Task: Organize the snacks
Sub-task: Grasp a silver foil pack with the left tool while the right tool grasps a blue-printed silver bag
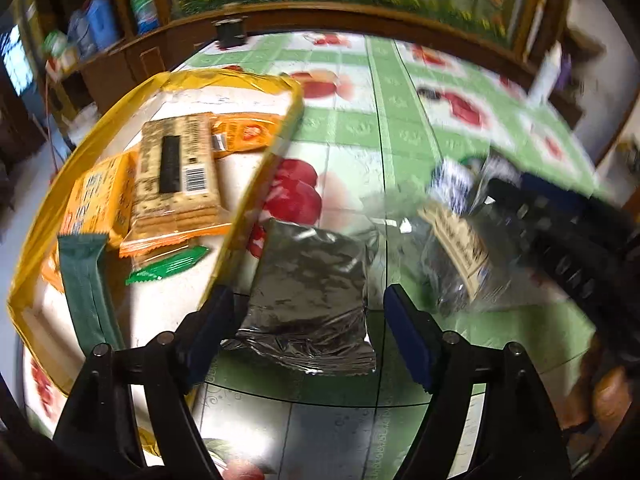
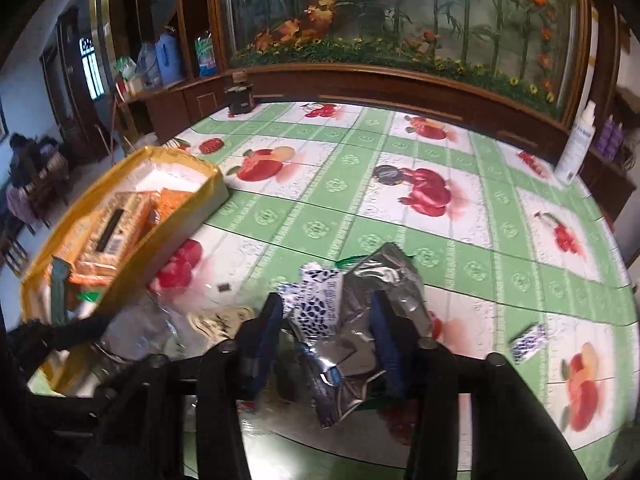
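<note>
At far left, a shallow yellow-rimmed tray (image 1: 276, 152) rested on a table covered by a green-and-white fruit-print tablecloth (image 1: 360, 128). It held orange cracker packets (image 1: 176, 172), a dark green bar wrapper (image 1: 86, 280) and a bright green sachet (image 1: 168, 268). Just beside the tray's right wall, a flat silver foil packet (image 1: 308, 292) lay on the cloth between the left gripper's (image 1: 308, 320) blue pads, which stood wide apart and clear of it. Farther right, the right gripper (image 2: 326, 344) had its jaws drawn in on a crumpled foil packet (image 2: 360, 320) with a blue-and-white patterned sachet (image 2: 316, 304) bunched against it. A small blue-and-white sachet (image 2: 528, 342) lay apart at right; a white bottle (image 2: 576, 144) stood near the table's far edge.
</note>
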Available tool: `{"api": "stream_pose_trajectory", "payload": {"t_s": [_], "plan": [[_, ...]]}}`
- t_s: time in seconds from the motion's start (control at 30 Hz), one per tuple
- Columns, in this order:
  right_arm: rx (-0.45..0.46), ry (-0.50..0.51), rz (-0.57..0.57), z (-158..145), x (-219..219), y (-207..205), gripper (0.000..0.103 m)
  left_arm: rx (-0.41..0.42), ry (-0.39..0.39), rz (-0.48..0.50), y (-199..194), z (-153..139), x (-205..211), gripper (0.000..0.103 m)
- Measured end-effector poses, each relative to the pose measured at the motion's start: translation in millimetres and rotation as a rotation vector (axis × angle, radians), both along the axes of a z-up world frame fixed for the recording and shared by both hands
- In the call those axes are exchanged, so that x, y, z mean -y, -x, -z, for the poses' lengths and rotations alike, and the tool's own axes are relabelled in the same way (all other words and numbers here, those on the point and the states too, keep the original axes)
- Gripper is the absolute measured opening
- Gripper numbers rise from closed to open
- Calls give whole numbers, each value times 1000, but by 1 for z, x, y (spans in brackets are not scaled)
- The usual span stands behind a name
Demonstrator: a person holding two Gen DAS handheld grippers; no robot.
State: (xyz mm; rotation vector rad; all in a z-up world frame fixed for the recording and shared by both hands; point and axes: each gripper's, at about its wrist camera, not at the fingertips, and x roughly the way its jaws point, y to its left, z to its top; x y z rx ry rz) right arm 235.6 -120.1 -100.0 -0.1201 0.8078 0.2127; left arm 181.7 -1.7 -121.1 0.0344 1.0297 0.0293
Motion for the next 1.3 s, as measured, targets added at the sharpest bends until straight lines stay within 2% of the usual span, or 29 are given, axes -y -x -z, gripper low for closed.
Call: {"api": "stream_pose_trajectory", "payload": {"t_s": [0.03,0.07,0.1,0.17,0.3,0.37,0.53,0.57,0.6,0.67,0.73,0.8,0.83,0.87,0.9,0.93,0.97,1.07,1.13,1.3], "plan": [[2,1,8,-1,5,2,33,-29,4,21,-2,6,4,77],[2,-7,18,-1,11,3,30,-72,49,40,-4,14,6,79],[0,-16,27,-2,16,5,25,-46,65,35,-1,12,7,80],[-5,-41,48,-2,31,9,21,-52,112,57,2,11,10,80],[-14,-91,74,-4,52,13,21,-57,172,63,6,6,6,80],[-20,-151,77,-6,62,15,25,-53,194,37,7,3,-5,80],[18,-196,100,-11,72,21,28,-54,240,-1,0,6,-22,80],[31,-195,101,-13,72,22,34,-52,232,3,1,5,-20,79],[34,-191,100,-13,72,21,45,-50,224,7,1,5,-18,80],[29,-178,80,-12,67,17,56,-51,214,14,0,7,-15,80],[22,-158,66,-9,62,13,56,-45,205,10,-2,8,-12,80],[21,-124,60,-5,57,9,51,-41,208,-7,-4,8,-12,80],[24,-104,59,-4,54,8,52,-40,208,-13,-6,8,-11,80],[31,-87,59,-3,52,8,47,-40,200,-13,-8,8,-9,80],[35,-72,59,-3,50,8,36,-40,186,-12,-10,9,-6,80],[38,-56,60,-3,49,8,31,-42,175,-15,-12,10,-3,80],[37,-49,61,-3,49,8,20,-41,163,-14,-13,10,0,80],[35,-59,57,-3,52,11,20,-22,129,-20,-12,10,2,74],[36,-75,61,-4,55,15,20,-14,138,-10,-12,9,0,60],[26,-125,72,-4,66,16,20,-26,199,-2,-17,8,-6,62]]}}
